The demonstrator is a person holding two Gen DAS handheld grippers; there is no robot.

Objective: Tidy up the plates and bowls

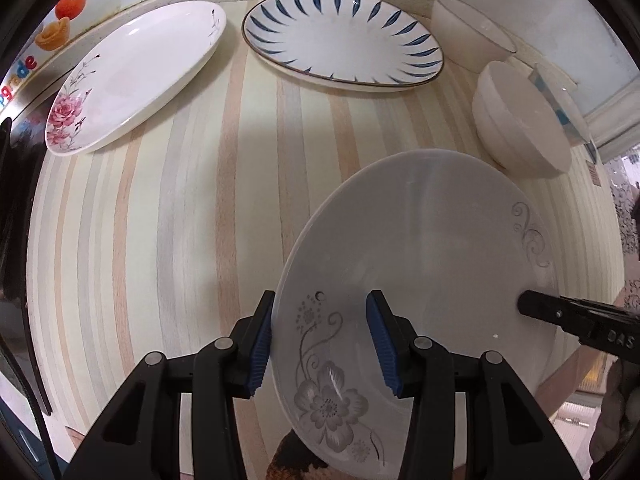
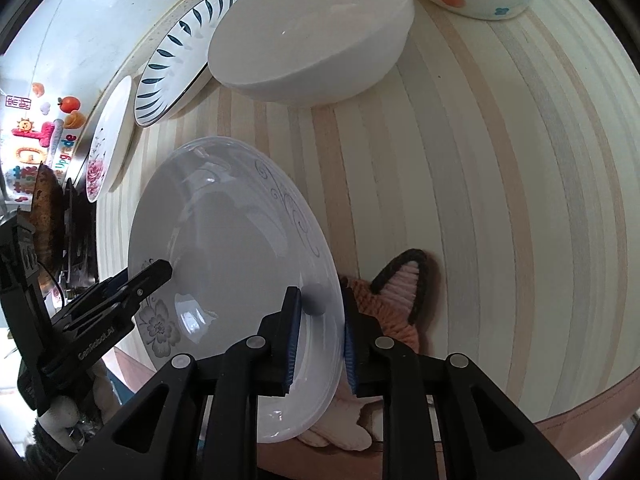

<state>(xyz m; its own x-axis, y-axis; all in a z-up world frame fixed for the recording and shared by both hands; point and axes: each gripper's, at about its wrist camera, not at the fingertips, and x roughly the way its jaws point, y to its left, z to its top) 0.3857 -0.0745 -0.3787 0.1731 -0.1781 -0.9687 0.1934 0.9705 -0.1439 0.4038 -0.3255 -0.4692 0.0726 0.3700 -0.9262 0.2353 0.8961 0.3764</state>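
Step in hand, I'd say: carrying the grey-flower plate (image 1: pixel 420 280) to stack it; next move needs a target, likely the rose plate (image 1: pixel 132 76) or blue-leaf plate (image 1: pixel 344 40) far ahead of the fingers on the striped table (image 1: pixel 160 240). White bowls (image 1: pixel 520 120) sit ahead-right. Left gripper (image 1: pixel 320 344) fingers straddle the near rim, not clamped. Right gripper (image 2: pixel 318 340) fingers pinch the opposite rim, so it alone holds the plate above the table.
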